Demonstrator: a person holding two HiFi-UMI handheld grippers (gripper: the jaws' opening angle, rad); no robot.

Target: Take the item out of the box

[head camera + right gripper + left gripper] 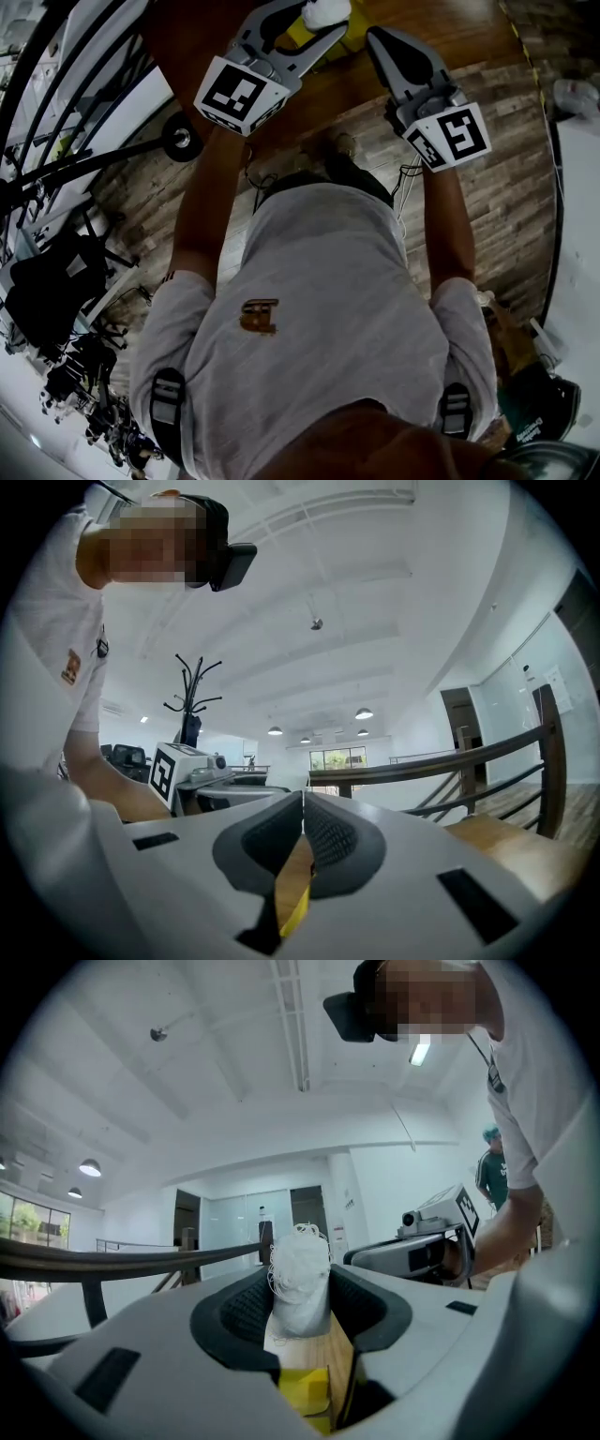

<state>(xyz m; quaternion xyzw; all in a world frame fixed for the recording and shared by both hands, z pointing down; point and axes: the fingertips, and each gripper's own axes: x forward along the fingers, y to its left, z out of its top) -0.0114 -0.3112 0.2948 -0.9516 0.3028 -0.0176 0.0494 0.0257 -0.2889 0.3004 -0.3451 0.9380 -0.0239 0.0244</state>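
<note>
My left gripper [300, 1305] is shut on a white bundle [300, 1274], a soft wad of threads in a pale wrap that sticks up between its dark pads. In the head view that bundle [325, 11] shows at the top edge in the left gripper [314, 23]. Below it lies a yellow box [306, 1389] on a wooden table [330, 1352]. My right gripper [302, 819] is shut, pads touching with nothing between them. It is held beside the left one [377, 37], both raised and pointing away from the person.
Wood-plank floor [487, 187] lies under the person's feet. Dark chairs and gear [56, 281] crowd the left side, with a caster wheel [180, 139]. A dark railing [469, 752] runs past the table. A person in a teal cap [491, 1171] stands far off.
</note>
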